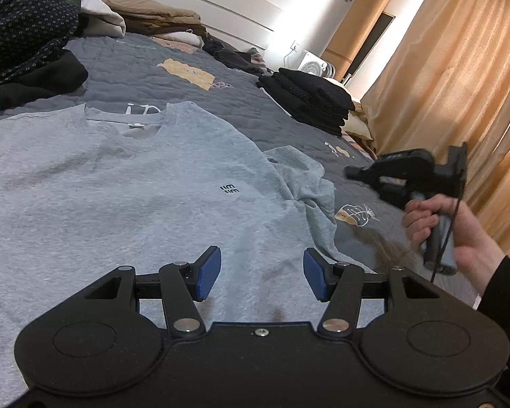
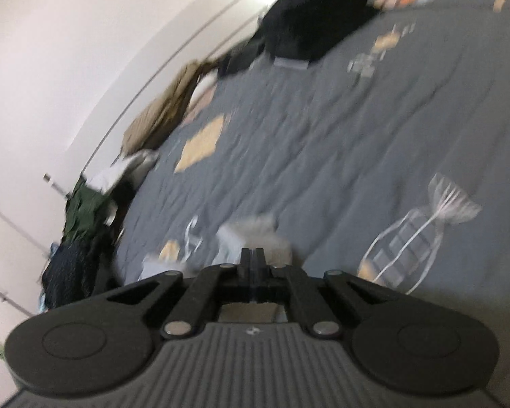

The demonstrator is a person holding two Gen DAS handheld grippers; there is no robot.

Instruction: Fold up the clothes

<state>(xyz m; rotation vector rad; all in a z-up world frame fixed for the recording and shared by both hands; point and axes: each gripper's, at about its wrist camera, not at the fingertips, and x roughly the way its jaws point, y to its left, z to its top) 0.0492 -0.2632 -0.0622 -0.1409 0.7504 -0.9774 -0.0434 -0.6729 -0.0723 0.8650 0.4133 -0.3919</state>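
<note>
One grey T-shirt (image 1: 119, 187), two grippers

a heather-grey t-shirt (image 1: 125, 183) with a small black chest mark lies on a slate-grey quilted bedspread (image 1: 173, 78) printed with mustard patches and white line drawings; tan curtains (image 1: 459, 68), black folded clothes (image 1: 309, 98), and blue pads (image 1: 209, 273) on the black left hand-held gripper (image 1: 261, 273).

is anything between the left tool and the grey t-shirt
Nothing visible. The left tool hangs open right over the grey t-shirt, with only bare shirt fabric between and ahead of its blue pads. The clothes piles sit farther back on the bed.
</note>
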